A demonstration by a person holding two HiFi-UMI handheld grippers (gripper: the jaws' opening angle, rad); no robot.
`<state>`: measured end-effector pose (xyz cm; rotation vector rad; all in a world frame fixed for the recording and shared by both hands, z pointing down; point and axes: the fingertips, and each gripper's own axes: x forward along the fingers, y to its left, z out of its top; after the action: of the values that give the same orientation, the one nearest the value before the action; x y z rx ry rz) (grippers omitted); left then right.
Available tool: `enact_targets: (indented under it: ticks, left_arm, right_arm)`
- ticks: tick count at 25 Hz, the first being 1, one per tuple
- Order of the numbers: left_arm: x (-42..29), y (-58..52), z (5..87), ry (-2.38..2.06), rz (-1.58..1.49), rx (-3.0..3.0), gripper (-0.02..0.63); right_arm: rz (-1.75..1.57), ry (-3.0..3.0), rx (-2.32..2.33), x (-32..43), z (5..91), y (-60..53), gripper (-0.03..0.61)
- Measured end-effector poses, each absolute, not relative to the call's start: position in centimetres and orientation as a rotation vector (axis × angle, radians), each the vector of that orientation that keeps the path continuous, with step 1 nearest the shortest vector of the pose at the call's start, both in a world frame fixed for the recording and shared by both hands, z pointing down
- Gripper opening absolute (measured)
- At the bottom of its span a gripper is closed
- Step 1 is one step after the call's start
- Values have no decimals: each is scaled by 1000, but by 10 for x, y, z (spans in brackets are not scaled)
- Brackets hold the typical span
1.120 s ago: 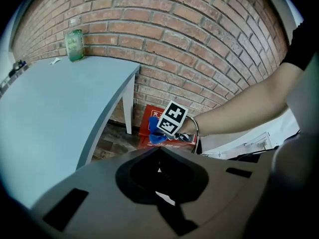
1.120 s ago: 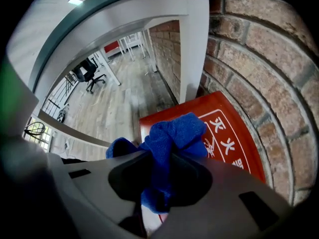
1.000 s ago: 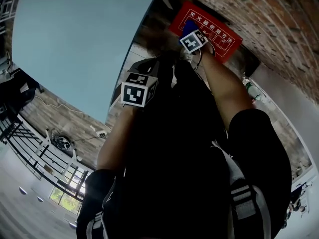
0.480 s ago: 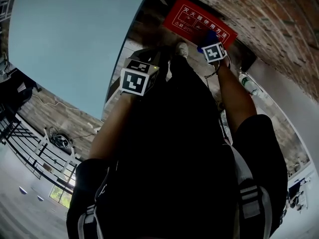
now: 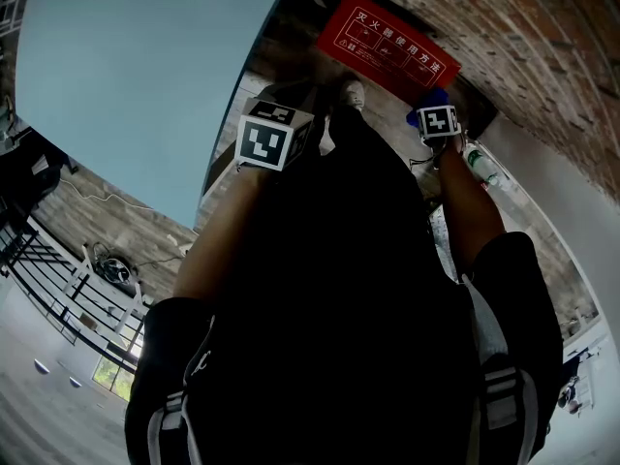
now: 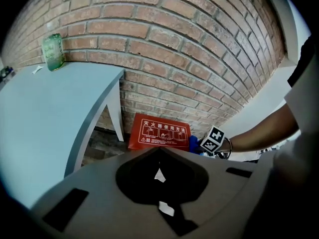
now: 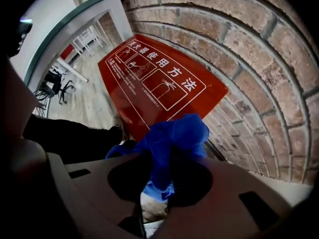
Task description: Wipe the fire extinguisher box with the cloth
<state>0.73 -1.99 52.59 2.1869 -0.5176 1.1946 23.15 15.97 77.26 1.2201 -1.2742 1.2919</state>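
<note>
The red fire extinguisher box [image 5: 386, 48] with white print lies on the ground against a brick wall, also seen as the red box [image 6: 159, 132] and the box lid [image 7: 149, 81]. A crumpled blue cloth [image 7: 174, 136] is clamped in my right gripper [image 7: 165, 159], which is shut on it. The cloth [image 5: 435, 99] sits at the box's right end, just off the corner near the bricks. My right gripper [image 5: 438, 120] hangs over that corner. My left gripper [image 5: 273, 136] is held back from the box; its jaws [image 6: 159, 156] are shut with nothing in them.
A brick wall [image 6: 199, 59] runs behind the box. A pale blue table [image 6: 45, 108] stands to the left with a green bottle [image 6: 53, 51] on it. Another green bottle [image 5: 482, 168] lies right of my right arm. A person's shoe [image 5: 354, 93] is by the box.
My right gripper has swept the blue cloth rightward across the box lid, from its middle to its right end. The left gripper has hardly moved.
</note>
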Motion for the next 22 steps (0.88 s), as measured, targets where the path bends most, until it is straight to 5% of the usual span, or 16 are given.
enact_targets:
  ticks: [12, 22]
  left_arm:
    - [23, -21, 514, -459, 1169, 2244, 8]
    - [45, -25, 449, -235, 1023, 2455, 8]
  right_arm:
    - [1232, -1363, 1346, 216, 733, 145, 89]
    - [966, -1595, 1961, 183, 560, 46, 89]
